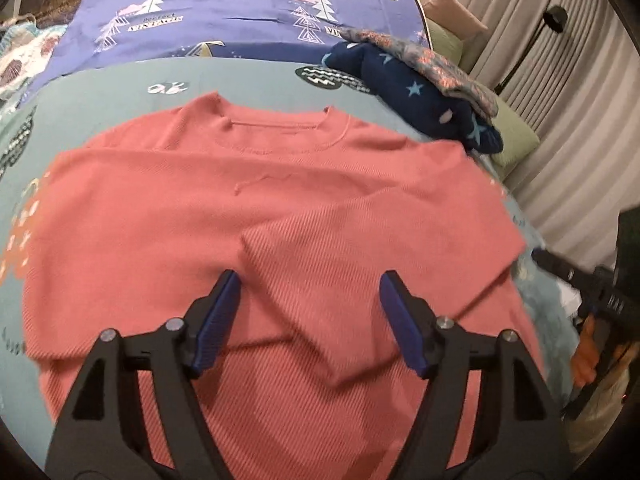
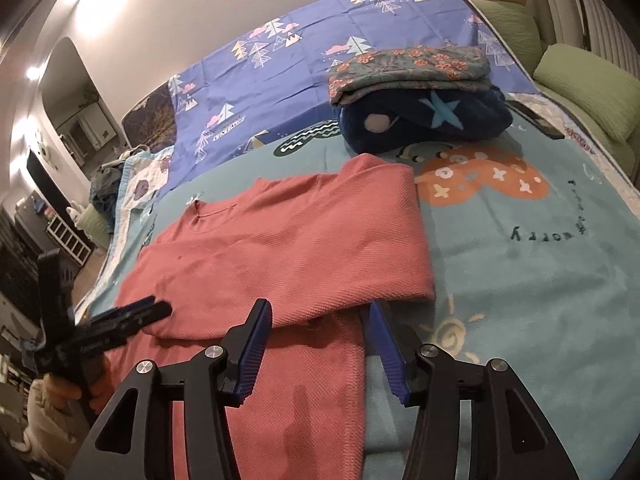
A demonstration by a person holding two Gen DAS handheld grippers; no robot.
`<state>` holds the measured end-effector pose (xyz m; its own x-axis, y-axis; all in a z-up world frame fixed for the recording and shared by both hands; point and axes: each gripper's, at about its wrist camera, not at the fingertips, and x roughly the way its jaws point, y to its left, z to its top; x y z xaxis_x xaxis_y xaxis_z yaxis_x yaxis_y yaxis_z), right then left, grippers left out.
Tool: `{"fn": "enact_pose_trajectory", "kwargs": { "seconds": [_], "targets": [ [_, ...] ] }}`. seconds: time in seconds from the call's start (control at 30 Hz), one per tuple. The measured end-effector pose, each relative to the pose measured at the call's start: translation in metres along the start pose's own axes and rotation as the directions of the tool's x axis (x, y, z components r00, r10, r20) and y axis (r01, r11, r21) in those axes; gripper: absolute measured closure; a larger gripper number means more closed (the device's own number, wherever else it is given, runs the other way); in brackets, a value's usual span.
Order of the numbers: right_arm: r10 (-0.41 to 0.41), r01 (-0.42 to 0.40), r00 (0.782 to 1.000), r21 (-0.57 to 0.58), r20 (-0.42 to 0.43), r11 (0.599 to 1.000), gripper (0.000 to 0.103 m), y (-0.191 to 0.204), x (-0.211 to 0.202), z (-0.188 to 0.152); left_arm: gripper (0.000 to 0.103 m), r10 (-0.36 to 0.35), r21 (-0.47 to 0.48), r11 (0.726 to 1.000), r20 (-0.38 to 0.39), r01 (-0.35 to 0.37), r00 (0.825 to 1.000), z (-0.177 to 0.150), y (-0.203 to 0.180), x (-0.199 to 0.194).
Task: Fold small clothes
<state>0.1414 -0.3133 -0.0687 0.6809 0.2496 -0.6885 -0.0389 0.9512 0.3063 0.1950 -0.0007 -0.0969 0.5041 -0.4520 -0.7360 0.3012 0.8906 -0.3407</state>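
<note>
A coral pink ribbed shirt [image 1: 280, 208] lies flat on the teal blanket [image 1: 256, 76], collar at the far side, with one side folded in over its middle. My left gripper [image 1: 310, 284] is open and empty just above the shirt's lower middle. My right gripper [image 2: 320, 314] is open and empty over the shirt [image 2: 280, 256] at its lower right edge, where the folded part ends. The left gripper [image 2: 132, 316] shows at the left in the right wrist view. The right gripper [image 1: 592, 292] shows at the right edge in the left wrist view.
A pile of folded clothes, dark blue with stars [image 2: 424, 120] under a floral piece [image 2: 408, 68], sits at the far right of the blanket [image 2: 540, 272]. A purple tree-print sheet [image 2: 288, 80] lies behind. Green cushions [image 2: 580, 96] and curtains [image 1: 560, 120] are on the right.
</note>
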Motion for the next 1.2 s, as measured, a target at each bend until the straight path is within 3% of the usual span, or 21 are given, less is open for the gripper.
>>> {"fn": "enact_pose_trajectory", "kwargs": {
  "seconds": [0.03, 0.1, 0.2, 0.4, 0.73, 0.87, 1.0, 1.07, 1.1, 1.2],
  "targets": [
    [-0.011, 0.011, 1.000, -0.003, 0.003, 1.000, 0.049, -0.001, -0.001, 0.000, 0.061, -0.015, -0.001, 1.000, -0.005, 0.015, 1.000, 0.003, -0.002, 0.002],
    [-0.029, 0.029, 1.000, 0.000, 0.006, 1.000, 0.048, -0.004, -0.001, 0.001, 0.094, -0.032, 0.010, 0.999, -0.027, 0.032, 0.999, 0.009, -0.004, 0.003],
    [-0.044, 0.044, 0.999, 0.013, 0.002, 0.999, 0.048, -0.009, 0.002, 0.002, 0.094, -0.022, 0.060, 0.998, 0.047, 0.019, 0.999, 0.016, -0.016, -0.018],
    [-0.139, 0.136, 0.989, -0.061, -0.042, 0.989, 0.039, -0.009, 0.011, 0.006, 0.094, 0.014, 0.139, 0.989, 0.201, -0.043, 0.979, 0.052, -0.024, -0.077],
    [-0.248, 0.229, 0.962, -0.157, -0.111, 0.961, 0.038, 0.009, 0.046, -0.002, 0.094, 0.089, 0.113, 0.986, 0.274, -0.124, 0.958, 0.070, 0.005, -0.113],
    [-0.273, 0.257, 0.958, -0.162, -0.087, 0.953, 0.038, 0.011, 0.048, 0.001, 0.094, 0.151, 0.047, 0.985, 0.253, -0.168, 0.956, 0.061, 0.038, -0.112],
    [-0.264, 0.248, 0.960, -0.149, -0.095, 0.957, 0.038, 0.009, 0.043, 0.001, 0.093, 0.186, -0.013, 0.982, 0.181, -0.187, 0.966, 0.046, 0.073, -0.093],
    [-0.264, 0.250, 0.960, -0.143, -0.097, 0.958, 0.038, 0.008, 0.041, 0.000, 0.087, 0.173, -0.040, 0.985, 0.139, -0.169, 0.975, 0.036, 0.087, -0.083],
    [-0.269, 0.255, 0.959, -0.133, -0.093, 0.958, 0.038, 0.007, 0.038, 0.000, 0.078, 0.178, -0.057, 0.983, 0.120, -0.173, 0.977, 0.032, 0.093, -0.078],
    [-0.297, 0.292, 0.950, -0.069, -0.091, 0.954, 0.038, -0.001, 0.031, 0.000, 0.067, 0.215, -0.095, 0.974, 0.086, -0.206, 0.973, 0.018, 0.108, -0.069]
  ]
}}
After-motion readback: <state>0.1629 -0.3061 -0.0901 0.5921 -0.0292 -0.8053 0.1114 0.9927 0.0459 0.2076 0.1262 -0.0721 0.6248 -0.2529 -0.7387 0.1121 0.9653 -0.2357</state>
